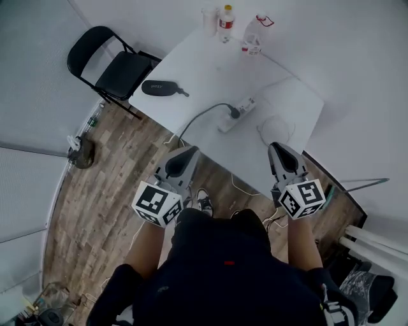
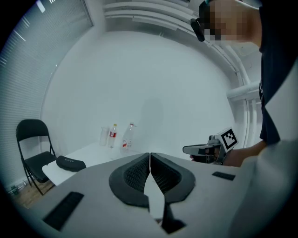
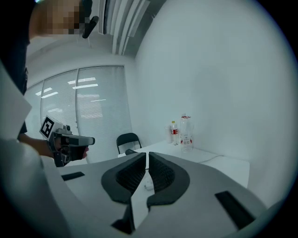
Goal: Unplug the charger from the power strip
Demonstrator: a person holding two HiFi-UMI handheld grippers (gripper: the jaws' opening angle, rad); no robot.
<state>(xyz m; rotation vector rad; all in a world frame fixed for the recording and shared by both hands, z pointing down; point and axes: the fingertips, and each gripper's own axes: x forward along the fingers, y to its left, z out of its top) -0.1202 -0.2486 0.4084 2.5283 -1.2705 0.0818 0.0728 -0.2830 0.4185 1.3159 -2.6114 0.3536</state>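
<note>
Hovering short of the bench (image 1: 210, 70), the left tongs (image 1: 189, 151) and right tongs (image 1: 278, 148) are both pressed closed with nothing in them. Only the head view shows the charger (image 1: 234, 113), plugged into the power strip (image 1: 247, 105) mid-bench. The gripper views catch the far bottles (image 2: 112, 136) instead.

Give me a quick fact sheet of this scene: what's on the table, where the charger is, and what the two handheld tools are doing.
Table: white, set against the walls
Power strip: white, lying mid-table
Charger: black plug, in the power strip, dark cable trailing off the table edge
Other items: black case, bottles, black chair beside the table
Left gripper: jaws together, empty
Right gripper: jaws together, empty
</note>
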